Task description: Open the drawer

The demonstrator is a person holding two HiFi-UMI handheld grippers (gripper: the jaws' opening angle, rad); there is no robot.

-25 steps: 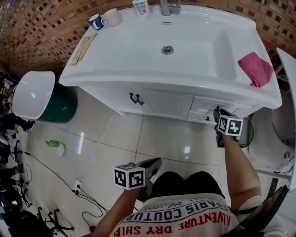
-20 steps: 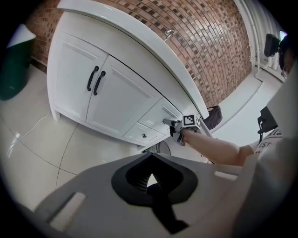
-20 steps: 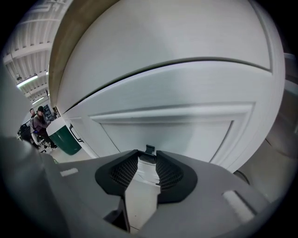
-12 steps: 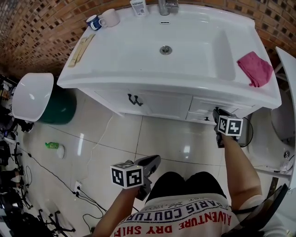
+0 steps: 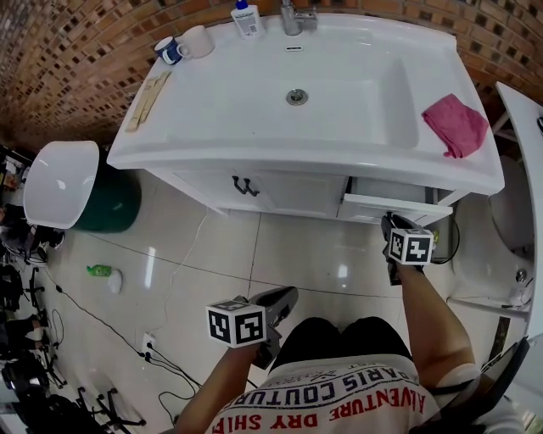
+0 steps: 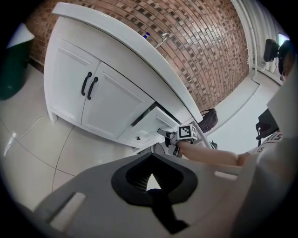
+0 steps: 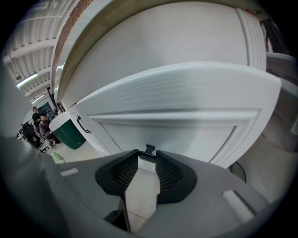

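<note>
The white drawer stands at the right of the vanity under the sink, pulled out a little, with a dark gap behind its front. My right gripper is at its front. In the right gripper view the small dark handle sits between the fingertips of the right gripper, below the drawer front. Its jaws have just been closing and now grip the handle. My left gripper hangs low over the floor tiles, well away from the vanity. In its own view the left gripper is shut and holds nothing, and the drawer is seen ajar.
A pink cloth lies on the sink's right rim. Two mugs and a soap bottle stand at the back. Cabinet doors with dark handles are left of the drawer. A green bin with a white lid and cables are at the left.
The drawer has slid out of the vanity with the right gripper drawing back on its handle. The left gripper has risen slightly.
</note>
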